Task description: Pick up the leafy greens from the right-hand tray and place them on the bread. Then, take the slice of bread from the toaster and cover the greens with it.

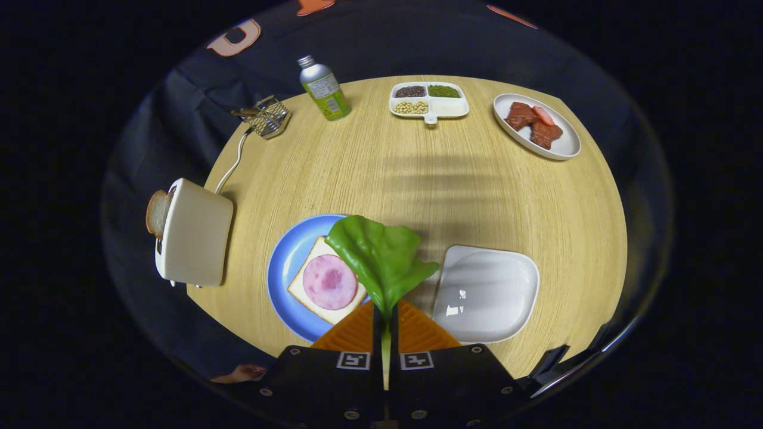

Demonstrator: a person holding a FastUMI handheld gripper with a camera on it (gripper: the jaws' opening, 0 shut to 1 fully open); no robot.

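I observe the gripper (pixel 385 316) with its two fingers (pixel 351 333) drawn together on the pale stem of a green lettuce leaf (pixel 380 256); both fingers press on the stem, and the leaf stands up ahead of the fingertips, clear of the table. The leaf hangs over the gap between two dishes, its left edge overlapping my view of the blue plate (pixel 286 262) and its right lobe reaching toward the white tray (pixel 486 292), which sits just right of the fingers. On the blue plate lies a slice of bread (pixel 301 286) with a round pink slice of ham (pixel 329 282) on top; the leaf is not resting on it. To the left, near the table's edge, I note a cream toaster (pixel 197 235) with a slice of toast (pixel 157 213) protruding from its slot, and a white cord (pixel 233 164) running from it toward the far side. At the far side of the wooden table (pixel 453 190) I record a wire basket (pixel 268 117), a green-labelled bottle (pixel 323 89) with a metal cap, a divided white dish (pixel 429 100) holding beans and seeds in three of its compartments, and an oval white plate (pixel 536 126) carrying pieces of red meat (pixel 532 123). Part of a hand (pixel 241 373) shows at the lower left beside the gripper body.
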